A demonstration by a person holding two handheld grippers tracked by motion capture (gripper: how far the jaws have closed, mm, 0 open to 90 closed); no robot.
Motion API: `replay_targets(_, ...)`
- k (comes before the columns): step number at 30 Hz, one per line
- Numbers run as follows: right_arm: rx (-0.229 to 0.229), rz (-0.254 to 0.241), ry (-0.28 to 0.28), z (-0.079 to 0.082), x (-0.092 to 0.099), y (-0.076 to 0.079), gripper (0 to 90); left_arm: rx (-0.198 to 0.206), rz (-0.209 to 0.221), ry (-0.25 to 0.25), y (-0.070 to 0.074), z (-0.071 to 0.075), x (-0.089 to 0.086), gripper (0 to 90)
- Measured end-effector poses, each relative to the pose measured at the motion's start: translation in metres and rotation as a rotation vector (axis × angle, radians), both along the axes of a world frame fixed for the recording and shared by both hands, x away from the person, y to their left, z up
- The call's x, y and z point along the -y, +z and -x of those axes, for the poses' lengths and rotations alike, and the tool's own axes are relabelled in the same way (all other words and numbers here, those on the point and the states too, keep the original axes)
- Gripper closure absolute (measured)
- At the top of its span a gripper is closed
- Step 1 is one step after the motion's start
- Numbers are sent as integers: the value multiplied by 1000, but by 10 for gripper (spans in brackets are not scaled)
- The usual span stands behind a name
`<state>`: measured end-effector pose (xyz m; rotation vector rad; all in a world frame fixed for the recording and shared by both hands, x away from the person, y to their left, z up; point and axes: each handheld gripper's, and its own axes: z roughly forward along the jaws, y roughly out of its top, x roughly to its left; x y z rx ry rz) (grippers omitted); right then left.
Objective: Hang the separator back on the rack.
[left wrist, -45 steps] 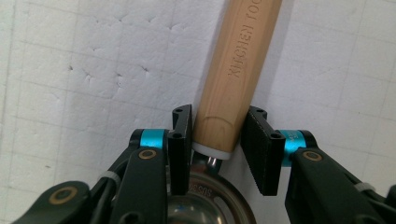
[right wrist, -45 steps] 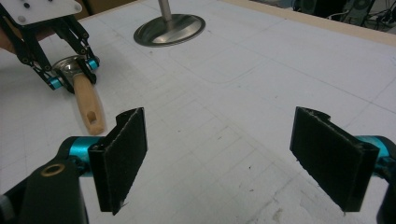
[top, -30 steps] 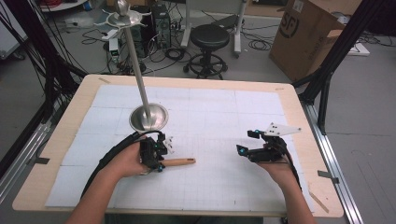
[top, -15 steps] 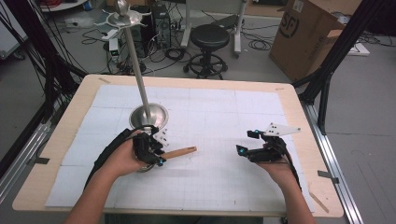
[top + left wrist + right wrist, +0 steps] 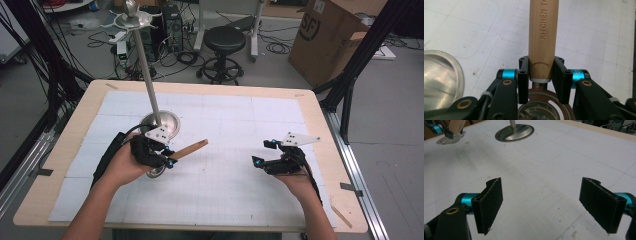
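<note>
Even, bright overhead light in the high view; white table cover (image 5: pixel 235 185) near washed out, shadows faint and soft. Room beyond, toward 12 o'clock, dimmer. Mild softness overall, straight edges bowing slightly at the frame borders. Left gripper view: wooden handle (image 5: pixel 543 37) sharp, lettering legible; steel base (image 5: pixel 441 80) at 8 o'clock shows hazy glare. Right gripper view: near pads (image 5: pixel 489 203) slightly soft, grid lines clear mid-frame, blurring toward 12 o'clock.

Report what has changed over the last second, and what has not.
The left gripper, shut on the wooden handle of a kitchen tool, has tipped that handle up from lying flat on the table to slanting up and to the right. The right gripper stayed open and in place; the metal stand did not move.
</note>
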<state>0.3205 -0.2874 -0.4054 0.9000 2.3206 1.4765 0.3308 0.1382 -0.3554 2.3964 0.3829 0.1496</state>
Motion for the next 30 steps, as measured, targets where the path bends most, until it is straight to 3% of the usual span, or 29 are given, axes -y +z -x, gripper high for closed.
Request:
replay_targets(5, -2, -1, -1, 0, 0, 0, 182, 10, 96, 19, 13, -1, -9, 690)
replay_targets(9, -1, 1, 1, 0, 0, 0, 182, 15, 143, 32, 21, -1, -15, 690)
replay_targets(30, 5, -2, 3, -1, -1, -1, 182, 93, 218, 105, 64, -4, -44, 690)
